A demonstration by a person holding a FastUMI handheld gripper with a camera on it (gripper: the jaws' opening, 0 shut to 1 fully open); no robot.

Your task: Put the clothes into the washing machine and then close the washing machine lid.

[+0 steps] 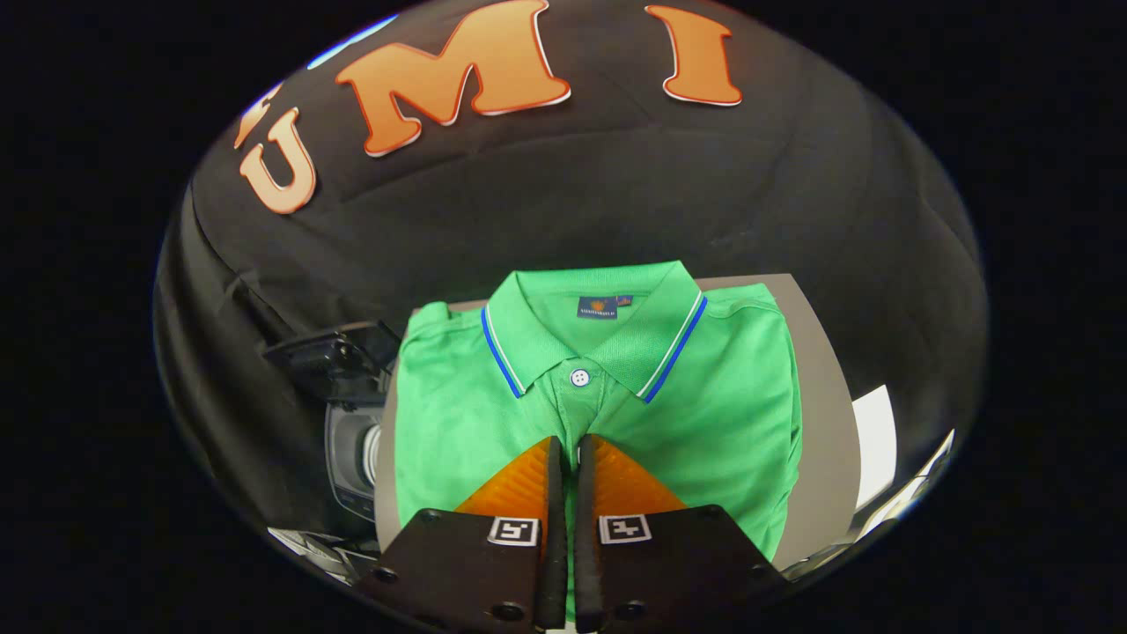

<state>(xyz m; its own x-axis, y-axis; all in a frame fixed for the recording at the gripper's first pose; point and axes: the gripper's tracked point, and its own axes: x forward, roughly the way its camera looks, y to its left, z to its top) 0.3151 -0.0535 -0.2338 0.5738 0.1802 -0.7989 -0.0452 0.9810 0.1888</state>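
Note:
A folded green polo shirt (pixel 704 414) with a blue-and-white trimmed collar lies flat on a grey table top (pixel 828 396). My gripper (pixel 568 445) is down on the shirt's front, just below the white collar button. Its fingers are drawn almost together, and a thin strip of green cloth at the placket is pinched between them. Left of the table stands the washing machine (pixel 348 458), dark grey, with its lid (pixel 330 352) raised open.
The black cloth wall hangs close behind the table and the machine. A white sheet or panel (pixel 876 440) lies past the table's right edge. The table's near left corner sits right beside the machine.

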